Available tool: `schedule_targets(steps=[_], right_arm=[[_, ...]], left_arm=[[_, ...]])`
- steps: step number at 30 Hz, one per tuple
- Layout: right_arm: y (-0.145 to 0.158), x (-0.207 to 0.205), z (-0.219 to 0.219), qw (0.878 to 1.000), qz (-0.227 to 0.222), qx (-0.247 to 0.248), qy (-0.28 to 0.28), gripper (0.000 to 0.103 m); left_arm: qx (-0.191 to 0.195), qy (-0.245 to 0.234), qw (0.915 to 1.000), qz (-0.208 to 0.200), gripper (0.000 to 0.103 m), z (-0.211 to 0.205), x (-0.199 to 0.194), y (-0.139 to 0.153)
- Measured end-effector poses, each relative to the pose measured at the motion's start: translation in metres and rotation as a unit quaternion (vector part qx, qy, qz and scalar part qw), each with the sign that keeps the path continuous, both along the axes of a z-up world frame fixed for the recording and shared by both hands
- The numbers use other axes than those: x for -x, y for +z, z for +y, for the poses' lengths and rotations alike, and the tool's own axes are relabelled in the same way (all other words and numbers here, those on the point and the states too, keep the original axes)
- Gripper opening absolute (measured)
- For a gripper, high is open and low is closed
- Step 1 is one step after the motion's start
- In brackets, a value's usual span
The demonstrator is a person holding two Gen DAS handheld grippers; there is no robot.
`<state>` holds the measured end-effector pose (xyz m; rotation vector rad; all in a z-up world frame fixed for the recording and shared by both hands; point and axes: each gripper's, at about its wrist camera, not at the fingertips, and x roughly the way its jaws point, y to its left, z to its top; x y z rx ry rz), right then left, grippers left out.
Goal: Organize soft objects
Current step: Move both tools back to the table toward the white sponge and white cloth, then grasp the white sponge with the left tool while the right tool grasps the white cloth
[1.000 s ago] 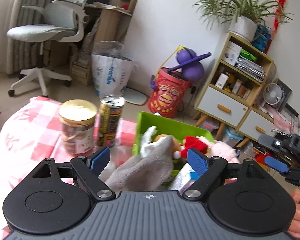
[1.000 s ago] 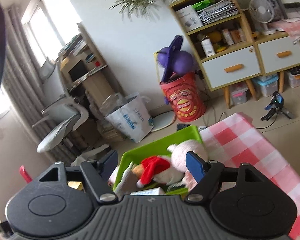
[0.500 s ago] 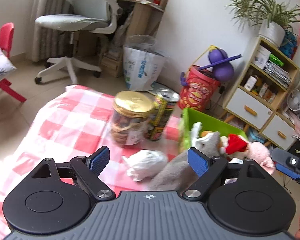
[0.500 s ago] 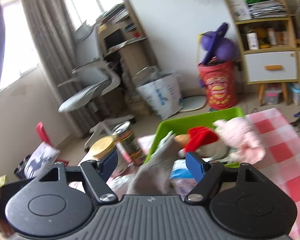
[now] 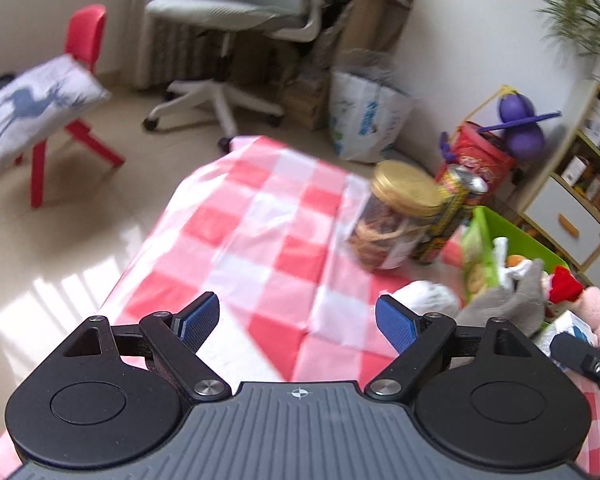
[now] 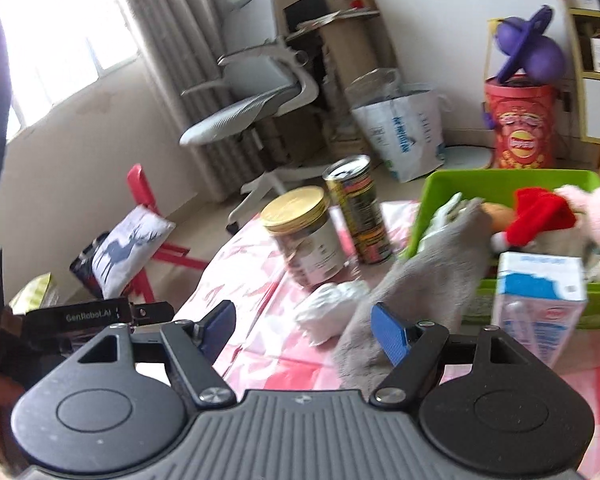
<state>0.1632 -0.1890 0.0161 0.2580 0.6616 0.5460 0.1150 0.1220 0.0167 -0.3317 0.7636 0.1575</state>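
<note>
Both grippers hover over the table with nothing in hand. The left gripper (image 5: 298,322) has its jaws spread wide over bare checked tablecloth (image 5: 260,216); the right gripper (image 6: 300,328) stands part-open, its blue right pad (image 6: 390,330) just in front of the lower end of the grey plush cloth (image 6: 416,280), though the blur makes it hard to say whether pad and fabric touch. Nothing sits between either pair of pads.

The step in hand looks like an approach to pick up a loose soft thing. Just beyond the right gripper lies a crumpled white cloth (image 6: 332,308) on the tablecloth, apart from the bin. The grey plush cloth runs as a long strip from beside the right pad up and away to the right, its far end draped over the near rim of the green bin (image 6: 500,180); its long axis slants up toward the bin. A likely next move is to bring one gripper's jaws across that strip, or over the white cloth, close on it and carry it into the bin.

Farther back, the bin already holds a red-hatted toy (image 6: 540,216) and a pink plush (image 6: 596,216), with a milk carton (image 6: 536,304) standing in front. A gold-lidded jar (image 6: 304,232) and a can (image 6: 358,208) stand left of the bin.
</note>
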Motion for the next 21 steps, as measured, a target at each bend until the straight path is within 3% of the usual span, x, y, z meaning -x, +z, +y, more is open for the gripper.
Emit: schedule_targets(steps=[11,16,21], right_arm=[[-0.03,-0.025,0.056,0.995,-0.044,0.067,0.06,0.05],[-0.043,-0.041,0.074,0.988,-0.058,0.116,0.08,0.05],[-0.058,-0.06,0.085,0.983,-0.058,0.156,0.077,0.05]], left_arm=[[0.006,0.044,0.9955,0.084,0.083,0.033,0.0,-0.031],[0.038,0.047,0.9936,0.095,0.083,0.038,-0.001,-0.036],[0.016,0.041,0.9939,0.101,0.083,0.03,-0.007,-0.038]])
